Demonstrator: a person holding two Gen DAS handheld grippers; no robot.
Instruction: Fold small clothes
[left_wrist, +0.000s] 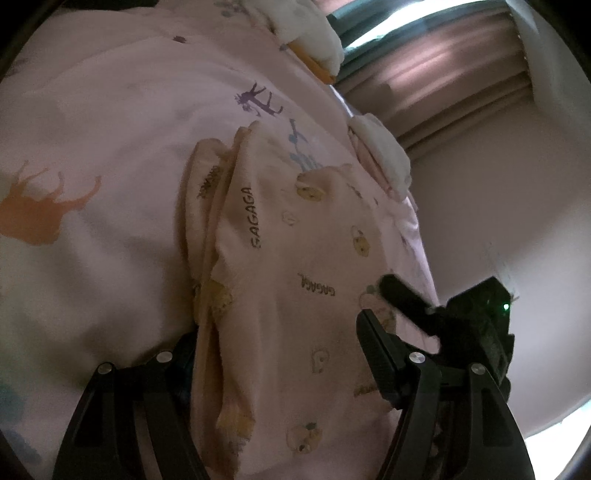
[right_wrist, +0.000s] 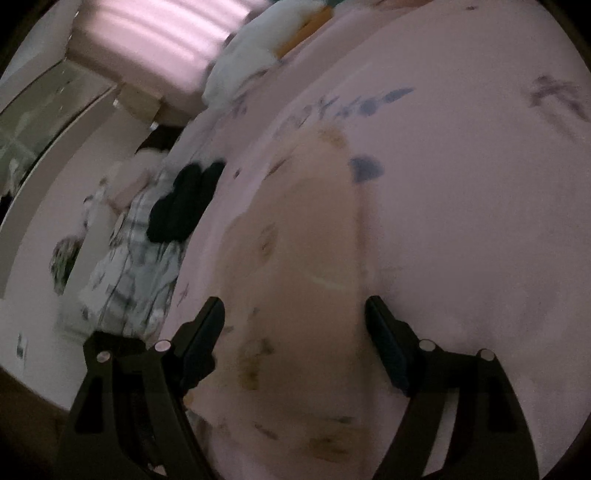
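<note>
Black jaws of the left gripper stand apart low in the left wrist view, straddling the near end of a small peach garment; its left finger is partly hidden under the cloth's folded edge, and whether the pads press the fabric cannot be told. That garment lies flat on a bed, near the bed's right edge, on a pale pink bedsheet printed with orange, purple and blue animal shapes. It is printed with small bear heads and the word "GAGAGA", and its left side is doubled over in a long fold. At its right edge sits the right gripper, jaws apart, one finger tip lying on the cloth.

In the blurred right wrist view the right gripper's jaws stand released, either side of the peach cloth without pinching it. Beyond, a black garment rests on a checked white one at the bed's left edge. White pillows lie at the far end, with pleated curtains and a plain wall behind.
</note>
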